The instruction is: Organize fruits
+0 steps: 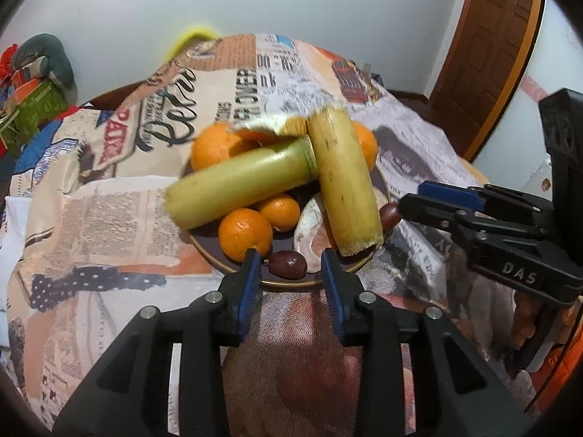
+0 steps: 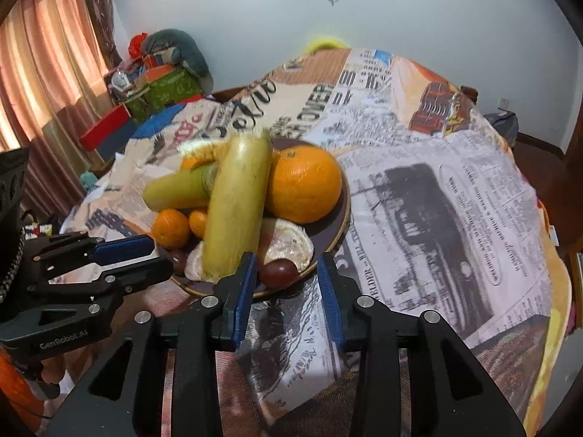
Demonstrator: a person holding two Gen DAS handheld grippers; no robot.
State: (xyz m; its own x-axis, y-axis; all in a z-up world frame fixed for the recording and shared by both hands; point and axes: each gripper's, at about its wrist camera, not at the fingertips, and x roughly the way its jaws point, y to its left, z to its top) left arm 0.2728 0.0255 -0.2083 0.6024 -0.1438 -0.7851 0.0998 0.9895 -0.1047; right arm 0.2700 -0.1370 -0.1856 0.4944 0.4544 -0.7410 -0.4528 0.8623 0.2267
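Fruit heaped on a dark plate (image 1: 204, 247) atop a newsprint-patterned cloth (image 2: 455, 189) reading "OVER": two sugarcane pieces (image 1: 342, 182) crossed over oranges (image 1: 245, 233). Left gripper (image 1: 290, 255) parted at the plate's near rim, a red date (image 1: 288, 264) loose between the pads. Right gripper (image 2: 285, 260), marked "DAS", likewise released, another date (image 2: 277, 272) just ahead. "GenRobot.AI" printed on the left tool.

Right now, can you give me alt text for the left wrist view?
A dark plate on a newspaper-print cloth holds two yellow-green stalks, oranges and a dark red date. The left gripper sits open around the date; the right gripper reaches in beside another date.
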